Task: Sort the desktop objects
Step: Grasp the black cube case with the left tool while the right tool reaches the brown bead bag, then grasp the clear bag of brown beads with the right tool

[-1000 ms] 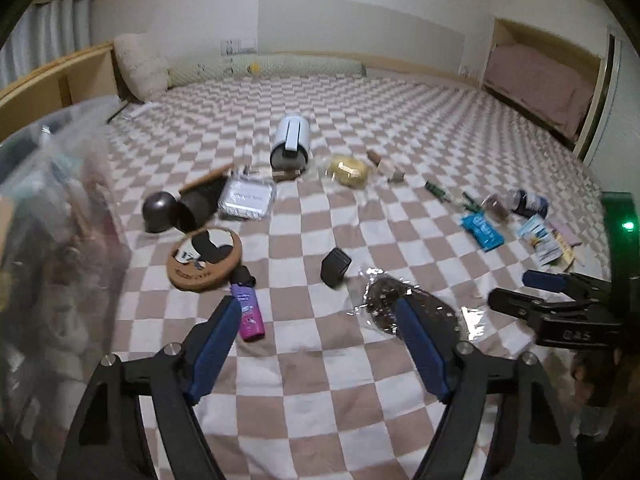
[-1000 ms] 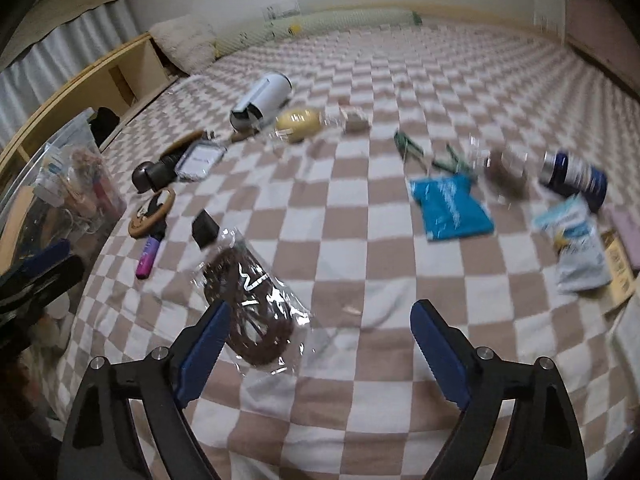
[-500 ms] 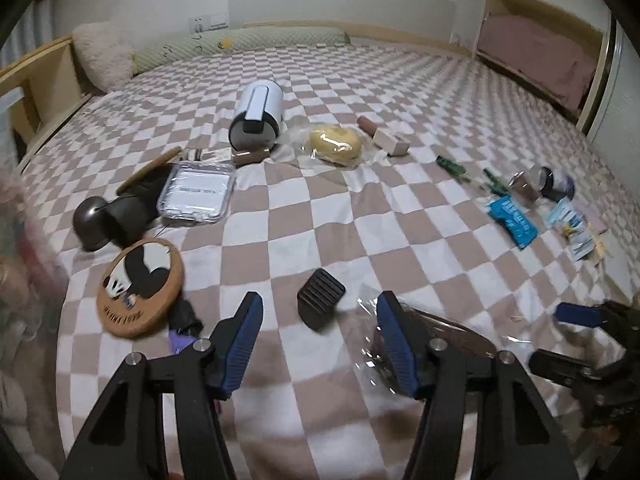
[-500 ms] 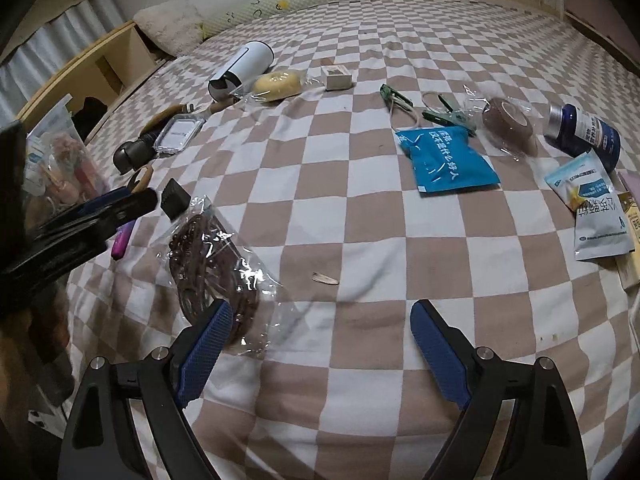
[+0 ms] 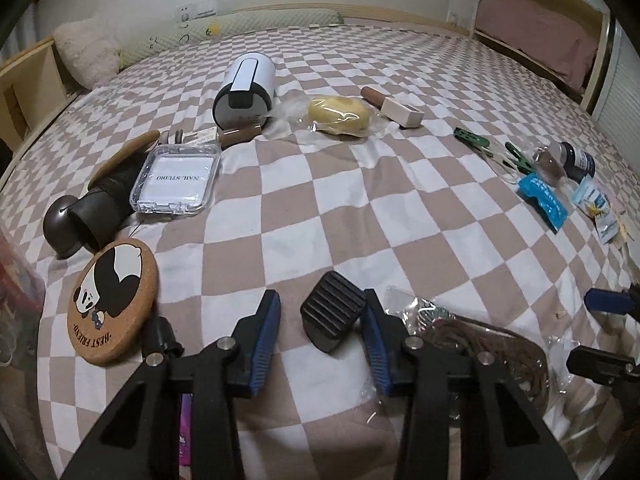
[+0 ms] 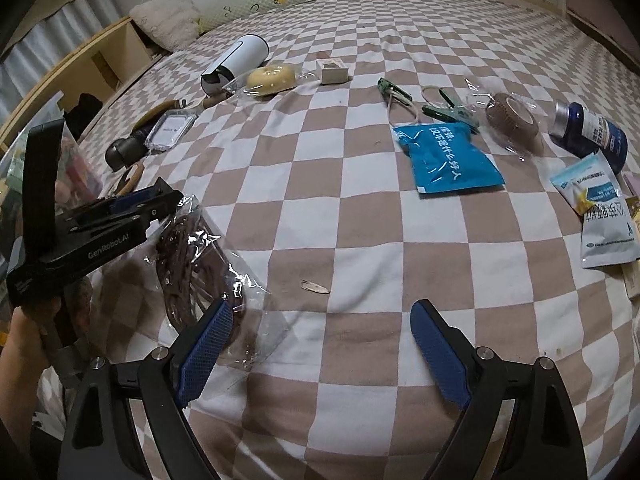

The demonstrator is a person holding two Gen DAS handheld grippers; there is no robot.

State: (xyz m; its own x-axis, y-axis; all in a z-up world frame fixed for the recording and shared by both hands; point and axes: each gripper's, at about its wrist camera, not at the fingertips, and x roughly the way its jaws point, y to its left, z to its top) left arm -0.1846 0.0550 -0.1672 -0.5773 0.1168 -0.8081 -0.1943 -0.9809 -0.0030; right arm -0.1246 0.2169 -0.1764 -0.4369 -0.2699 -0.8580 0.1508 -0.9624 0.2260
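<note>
The left gripper (image 5: 322, 330) is seen low over the checked bed (image 5: 320, 208), its blue fingers (image 5: 262, 340) apart on either side of a small black ribbed pad (image 5: 332, 318); whether the right finger touches the pad cannot be told. A cork coaster with a panda (image 5: 114, 300) lies at about nine o'clock from the pad, and a clear bag of brown beads (image 5: 492, 340) lies just beside it at three o'clock. Farther up the bed, toward twelve o'clock, a clear plastic case (image 5: 176, 178), a white cylinder (image 5: 245, 90) lying on its side and a wrapped yellow sponge (image 5: 339, 114) are spread out. The right gripper (image 6: 322, 356) is held wide apart above the bed with nothing between its fingers; the bead bag (image 6: 196, 256) lies at its ten o'clock, against the left finger. A blue sachet (image 6: 448, 158), a brown tape roll in wrap (image 6: 512, 120) and a dark blue bottle (image 6: 588, 132) lie toward one o'clock, well apart from the gripper.
</note>
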